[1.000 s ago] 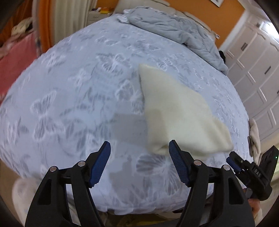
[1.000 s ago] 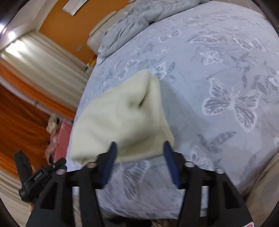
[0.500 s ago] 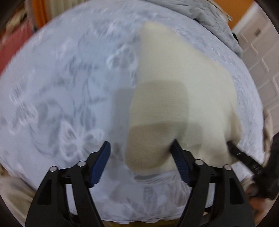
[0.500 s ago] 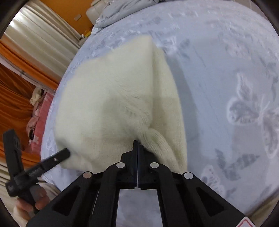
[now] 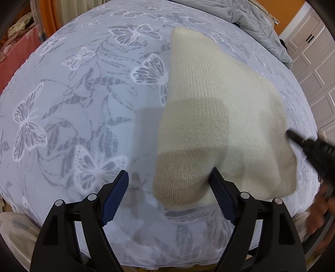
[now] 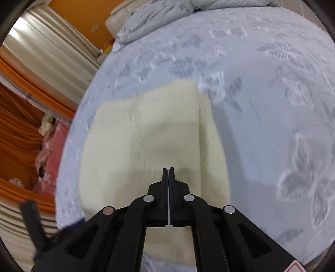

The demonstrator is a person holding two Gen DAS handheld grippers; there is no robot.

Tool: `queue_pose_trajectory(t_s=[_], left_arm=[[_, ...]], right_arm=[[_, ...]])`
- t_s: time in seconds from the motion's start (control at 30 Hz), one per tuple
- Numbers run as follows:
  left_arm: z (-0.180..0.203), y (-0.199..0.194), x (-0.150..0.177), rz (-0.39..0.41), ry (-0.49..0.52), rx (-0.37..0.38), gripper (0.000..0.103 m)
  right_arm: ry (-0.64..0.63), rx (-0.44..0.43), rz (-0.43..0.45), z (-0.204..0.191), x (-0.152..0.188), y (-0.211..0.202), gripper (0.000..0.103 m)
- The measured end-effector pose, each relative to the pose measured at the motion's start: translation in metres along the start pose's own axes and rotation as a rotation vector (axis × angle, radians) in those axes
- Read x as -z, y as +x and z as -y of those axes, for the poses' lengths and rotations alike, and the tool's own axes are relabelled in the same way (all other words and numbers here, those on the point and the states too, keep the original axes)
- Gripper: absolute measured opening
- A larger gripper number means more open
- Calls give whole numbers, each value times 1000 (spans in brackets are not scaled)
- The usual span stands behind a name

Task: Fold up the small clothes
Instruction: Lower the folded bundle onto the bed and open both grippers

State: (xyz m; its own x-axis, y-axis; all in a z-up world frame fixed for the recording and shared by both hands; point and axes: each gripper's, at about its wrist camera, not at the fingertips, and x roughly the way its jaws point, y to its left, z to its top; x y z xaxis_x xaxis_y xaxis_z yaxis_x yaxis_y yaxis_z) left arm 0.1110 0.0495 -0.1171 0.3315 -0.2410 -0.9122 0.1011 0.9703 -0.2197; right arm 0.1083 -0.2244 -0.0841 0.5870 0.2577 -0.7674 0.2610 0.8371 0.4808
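Note:
A cream knit garment (image 5: 219, 117) lies folded on the butterfly-print bedspread (image 5: 83, 104). My left gripper (image 5: 169, 173) hovers low over its near left corner with its jaws opening. The corner lies between the blue pads (image 5: 114, 200) and neither pad presses on it. In the right wrist view my right gripper (image 6: 168, 169) is shut, its tips resting over the middle of the garment (image 6: 146, 136) with no cloth seen between them. The left wrist view shows the right gripper (image 5: 303, 144) blurred at the garment's right edge.
A rumpled grey duvet (image 5: 251, 18) lies at the head of the bed. White wardrobe doors (image 5: 314, 62) stand to the right and orange curtains (image 6: 21, 125) to the left. Pink bedding (image 5: 12, 52) lies beside the bed. A hand (image 5: 322, 209) holds the right gripper.
My left gripper came down close to the garment's near corner. My right gripper shut, then slid forward across the garment.

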Motion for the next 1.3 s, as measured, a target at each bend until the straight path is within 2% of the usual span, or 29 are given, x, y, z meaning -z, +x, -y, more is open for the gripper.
queue_pose_trajectory(t_s=[0.07, 0.1, 0.13, 0.17, 0.23, 0.3, 0.33, 0.37, 0.43, 0.47, 0.5, 0.57, 0.63, 0.67, 0.73, 0.77, 0.83, 0.93, 1.03, 1.13, 1.2, 1.3], left_arm=[[-1, 0, 0, 3, 4, -1, 79], [-1, 1, 0, 4, 5, -2, 79], [-1, 1, 0, 4, 6, -3, 79], [-1, 1, -1, 4, 6, -3, 79], [-1, 1, -1, 3, 5, -3, 79], [-1, 2, -2, 2, 7, -3, 80], [-1, 1, -2, 1, 11, -5, 80], [-1, 2, -3, 0, 16, -6, 80], [0, 2, -5, -1, 29, -9, 80], [1, 2, -5, -1, 37, -8, 80], [3, 3, -5, -1, 42, -12, 82], [5, 8, -5, -7, 46, -25, 83], [5, 9, -5, -9, 39, -29, 83], [5, 8, -6, -10, 35, -28, 83], [3, 7, -6, -11, 34, -30, 83], [3, 6, -6, -9, 38, -30, 83], [4, 4, -5, -5, 47, -42, 83], [9, 0, -3, 2, 61, -67, 83], [17, -11, 0, 13, 89, -101, 81], [26, -37, 9, 70, 143, -152, 80], [28, -50, 14, 92, 151, -144, 81], [36, -72, 24, 123, 164, -146, 82]], right_arm=[[5, 16, 19, 4, -7, -13, 19], [13, -9, -5, 8, -7, -15, 27], [23, -37, -28, 11, -3, -14, 47], [27, -62, -56, 12, 3, -9, 52], [8, -65, -112, 9, 12, 7, 52], [-26, -40, -152, 5, 15, 25, 27], [-34, -63, -133, 3, 11, 24, 11], [-22, -77, -89, 3, 4, 16, 9], [-31, -70, -15, 5, -7, 3, 8], [-44, -42, -24, 8, -9, 9, 8], [-58, 2, -82, 14, -8, 27, 8], [-68, 10, -150, 20, -1, 45, 9], [-14, -14, -114, 21, -4, 28, 12], [17, -24, -64, 20, -3, 10, 12], [1, -36, 39, 13, 4, -24, 12], [-10, -47, 58, 10, 12, -36, 12], [-17, -48, 7, 11, 26, -31, 12], [-67, 66, -133, 24, 52, 6, 12], [-42, 60, -54, 19, 56, -18, 12], [-95, 42, 15, -2, 58, -55, 13], [-125, 26, 41, -14, 66, -75, 13], [-127, 22, 65, -18, 81, -97, 20]])
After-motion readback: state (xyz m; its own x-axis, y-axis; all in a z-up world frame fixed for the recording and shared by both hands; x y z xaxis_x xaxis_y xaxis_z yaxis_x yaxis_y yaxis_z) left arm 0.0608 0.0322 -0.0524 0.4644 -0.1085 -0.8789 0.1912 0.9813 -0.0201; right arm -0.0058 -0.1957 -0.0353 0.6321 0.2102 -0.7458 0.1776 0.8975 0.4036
